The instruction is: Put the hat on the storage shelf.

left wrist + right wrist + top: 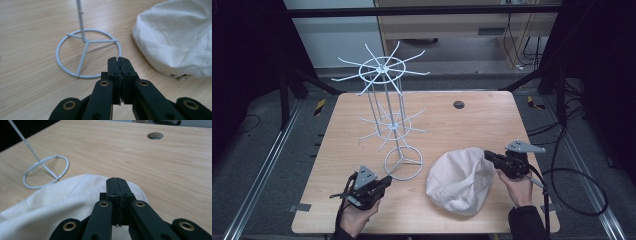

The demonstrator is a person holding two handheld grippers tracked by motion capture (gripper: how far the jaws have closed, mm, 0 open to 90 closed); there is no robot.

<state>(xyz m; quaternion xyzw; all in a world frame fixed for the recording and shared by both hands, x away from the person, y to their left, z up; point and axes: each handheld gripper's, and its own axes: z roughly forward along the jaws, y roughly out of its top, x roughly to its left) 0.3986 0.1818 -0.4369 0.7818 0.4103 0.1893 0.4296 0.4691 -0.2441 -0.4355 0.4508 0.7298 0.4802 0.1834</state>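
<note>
— Tongs first: what do the two of them look like from where you stand?

— Left gripper [384, 182] sits low at the near left of the table, its black jaws pressed together with nothing between them. In the left gripper view those jaws [119, 60] point at the ring foot of the stand. The right gripper [490, 156] is at the near right, jaws likewise closed tight on nothing; their tip lies over the right edge of the cloth.

— And in the right gripper view?

— The closed jaws [117, 180] hang just above the cloth's far edge. I cannot tell whether they touch it.

— What cloth is that?

— A crumpled cream-white fabric cap [459, 179], lying on the pale wooden square table [492, 120] between the two grippers, nearer the right one. A small metal buckle [182, 76] shows at its hem.

— And beyond?

— A tall white wire rack with two tiers of spoked hooks [384, 95] stands upright left of the cap, its round base [403, 163] just beside the cap, apart from it. A dark round hole [458, 104] sits near the table's far edge.
</note>
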